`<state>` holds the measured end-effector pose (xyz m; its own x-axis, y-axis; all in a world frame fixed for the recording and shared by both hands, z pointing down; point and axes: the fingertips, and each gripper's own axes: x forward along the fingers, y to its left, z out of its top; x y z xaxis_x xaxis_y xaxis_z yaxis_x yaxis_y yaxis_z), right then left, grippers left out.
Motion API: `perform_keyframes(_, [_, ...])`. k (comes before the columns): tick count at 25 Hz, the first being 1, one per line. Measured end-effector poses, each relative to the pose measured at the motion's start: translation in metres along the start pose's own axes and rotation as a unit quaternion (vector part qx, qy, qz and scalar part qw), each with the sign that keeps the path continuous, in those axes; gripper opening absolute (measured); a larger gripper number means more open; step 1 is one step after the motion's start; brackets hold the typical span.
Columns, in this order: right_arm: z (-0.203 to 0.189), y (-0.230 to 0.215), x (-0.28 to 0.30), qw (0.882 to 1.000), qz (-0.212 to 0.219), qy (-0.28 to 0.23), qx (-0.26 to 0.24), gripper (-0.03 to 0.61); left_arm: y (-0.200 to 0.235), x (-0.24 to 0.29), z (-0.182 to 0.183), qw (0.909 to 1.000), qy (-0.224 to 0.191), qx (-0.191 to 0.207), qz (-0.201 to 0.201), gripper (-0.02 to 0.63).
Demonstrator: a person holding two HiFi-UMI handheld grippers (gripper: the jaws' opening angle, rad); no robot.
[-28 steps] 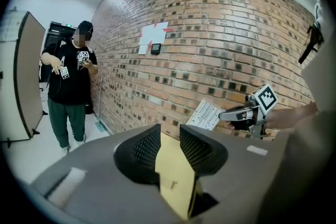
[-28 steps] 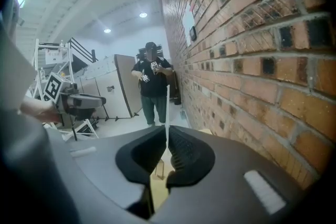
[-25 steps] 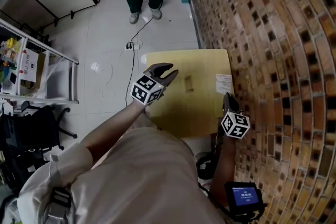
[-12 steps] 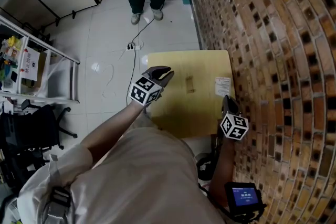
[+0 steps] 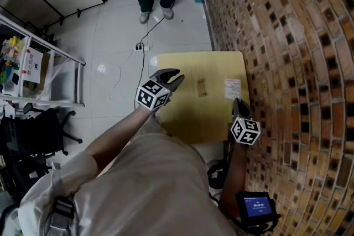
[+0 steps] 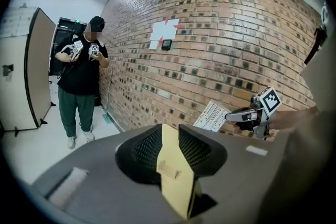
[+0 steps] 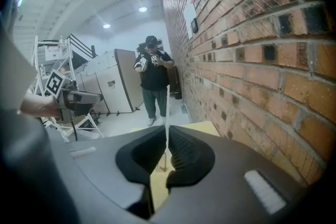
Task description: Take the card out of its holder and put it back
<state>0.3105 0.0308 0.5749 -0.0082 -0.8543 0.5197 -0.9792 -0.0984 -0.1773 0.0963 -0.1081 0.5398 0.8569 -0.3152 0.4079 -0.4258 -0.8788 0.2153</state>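
1. The card (image 5: 233, 88) is a white sheet printed with fine dark lines. It is out of its holder, and the right tool (image 5: 237, 101) has it pinched by one edge between closed jaws. It hangs over the right side of the tabletop (image 5: 182, 113). From the right tool's own view it shows only as a thin white edge.
2. The holder (image 5: 202, 87) is a small, pale, low stand. It stands upright near the middle of the yellow tabletop, apart from the card.
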Motion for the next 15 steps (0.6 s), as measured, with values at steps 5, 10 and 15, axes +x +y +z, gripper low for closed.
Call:
perform_keyframes(5, [-0.007,0.010,0.016,1.000,0.013,0.012,0.000,0.014,-0.001,0.001,-0.009,0.9999,0.013,0.002,-0.002,0.118])
perform_keyframes(10, [-0.017,0.019,0.041,0.999,0.029,0.029,-0.002,0.014,-0.003,0.003,-0.016,0.9997,0.024,0.004,-0.004,0.118])
perform_keyframes(15, [-0.036,0.031,0.070,0.997,0.047,0.055,-0.010,0.014,-0.005,0.001,-0.025,0.9993,0.036,0.000,-0.004,0.120])
